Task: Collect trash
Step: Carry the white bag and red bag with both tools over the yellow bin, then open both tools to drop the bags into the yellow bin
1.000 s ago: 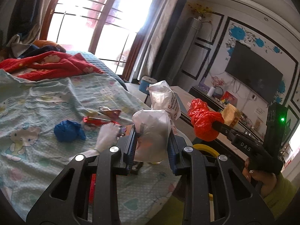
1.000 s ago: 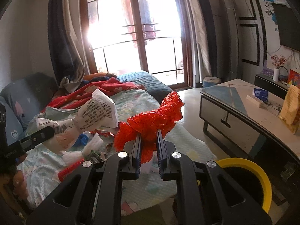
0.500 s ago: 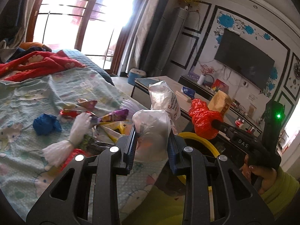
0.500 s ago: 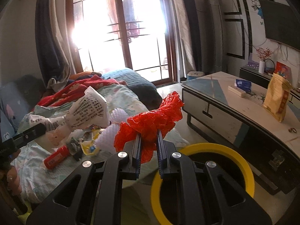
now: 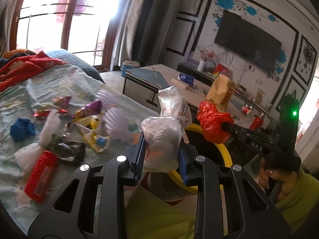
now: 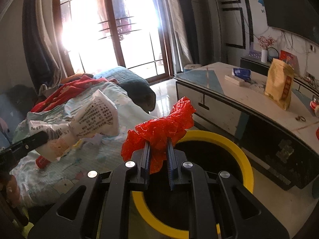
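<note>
My left gripper (image 5: 161, 149) is shut on a crumpled white plastic bag (image 5: 165, 137) and holds it over the bed's edge, close to the yellow-rimmed black bin (image 5: 223, 151). My right gripper (image 6: 158, 149) is shut on a crumpled red plastic bag (image 6: 161, 127) above the bin (image 6: 235, 145). The red bag (image 5: 213, 122) shows at right in the left wrist view, and the white bag (image 6: 79, 123) at left in the right wrist view. Several wrappers (image 5: 87, 109), a blue wad (image 5: 21, 129) and a red tube (image 5: 39, 177) lie on the bed.
The bed has a pale patterned sheet (image 5: 24, 91) and a red blanket (image 5: 24, 67). A low table (image 6: 249, 97) with a tan bag (image 6: 279, 85) stands just beyond the bin. A TV (image 5: 247, 39) hangs on the wall.
Both grippers have swung from the bed toward the bin with their bags. The bin now sits right under the right gripper and fills more of both views.
</note>
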A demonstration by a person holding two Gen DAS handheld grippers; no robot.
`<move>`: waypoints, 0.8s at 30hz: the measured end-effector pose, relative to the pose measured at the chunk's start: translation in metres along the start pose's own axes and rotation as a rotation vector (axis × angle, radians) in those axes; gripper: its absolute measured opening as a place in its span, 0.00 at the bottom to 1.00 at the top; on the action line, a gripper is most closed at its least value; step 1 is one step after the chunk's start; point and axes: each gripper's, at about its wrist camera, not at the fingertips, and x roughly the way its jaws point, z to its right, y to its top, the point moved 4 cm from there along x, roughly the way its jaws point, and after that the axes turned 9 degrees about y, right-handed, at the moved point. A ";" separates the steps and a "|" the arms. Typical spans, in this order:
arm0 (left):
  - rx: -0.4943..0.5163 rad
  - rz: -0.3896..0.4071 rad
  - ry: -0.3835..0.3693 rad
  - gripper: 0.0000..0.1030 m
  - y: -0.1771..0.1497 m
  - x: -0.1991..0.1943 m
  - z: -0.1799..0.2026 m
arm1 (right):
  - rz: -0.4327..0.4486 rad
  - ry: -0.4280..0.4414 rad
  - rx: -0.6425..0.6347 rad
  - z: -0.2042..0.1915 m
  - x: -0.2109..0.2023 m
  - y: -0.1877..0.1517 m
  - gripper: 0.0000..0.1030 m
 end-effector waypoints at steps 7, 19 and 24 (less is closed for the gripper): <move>0.062 -0.056 -0.022 0.22 -0.007 0.024 0.025 | -0.039 -0.012 0.030 0.016 -0.004 -0.013 0.14; 0.143 -0.126 -0.043 0.22 -0.018 0.060 0.061 | -0.103 -0.017 0.056 0.035 -0.001 -0.034 0.16; 0.149 -0.150 -0.063 0.24 -0.019 0.075 0.073 | -0.119 -0.042 0.098 0.051 0.000 -0.043 0.21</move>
